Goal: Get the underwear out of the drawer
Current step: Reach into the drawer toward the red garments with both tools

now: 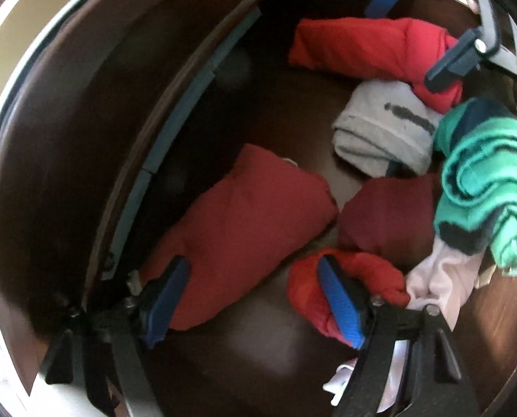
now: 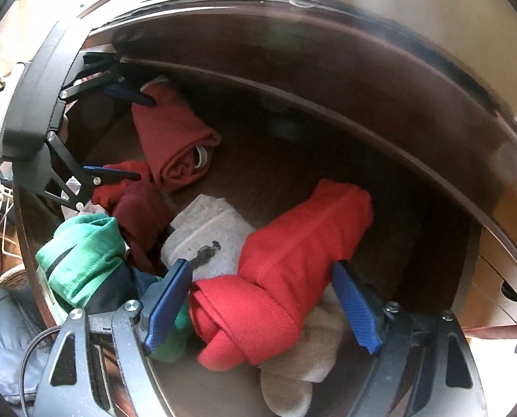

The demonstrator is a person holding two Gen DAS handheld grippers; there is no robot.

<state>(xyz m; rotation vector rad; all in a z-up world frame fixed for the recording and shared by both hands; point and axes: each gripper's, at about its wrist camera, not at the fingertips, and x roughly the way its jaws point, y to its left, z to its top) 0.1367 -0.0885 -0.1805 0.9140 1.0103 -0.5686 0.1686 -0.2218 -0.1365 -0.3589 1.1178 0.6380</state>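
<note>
Underwear: folded bundles lay loose in the open drawer [image 1: 84, 132], none lifted out yet.
Left wrist view, left tool [image 1: 255, 299]: spread, tilted steeply down into the drawer; nothing pinched.
Between its pads: a dark red folded piece [image 1: 244, 229] lay just ahead, likely the piece chosen.
Beside its right pad: a bright red crumpled piece [image 1: 314, 285] lay behind that pad, whether touching I could not tell; pale cloth [image 1: 439, 281] further right.
Ahead of it: a grey piece [image 1: 383, 128], a maroon piece [image 1: 390, 215] and a green roll [image 1: 487, 180], bunched together.
Far ahead: the right tool [image 1: 411, 34] straddled a red roll [image 1: 362, 45].
Right wrist view, right tool [image 2: 265, 305]: spread wide, pads either side of the red roll [image 2: 293, 253], not seen pressing on it.
Under the roll: beige cloth [image 2: 310, 358] lay beneath, so a deep pinch could catch both.
Left of it: the green roll [image 2: 84, 257] and grey piece [image 2: 209, 232] crowded its left pad.
Far ahead: the left tool [image 2: 136, 135], spread about the dark red folded piece [image 2: 171, 142].
Judgement: both tools were set for a pinch.
</note>
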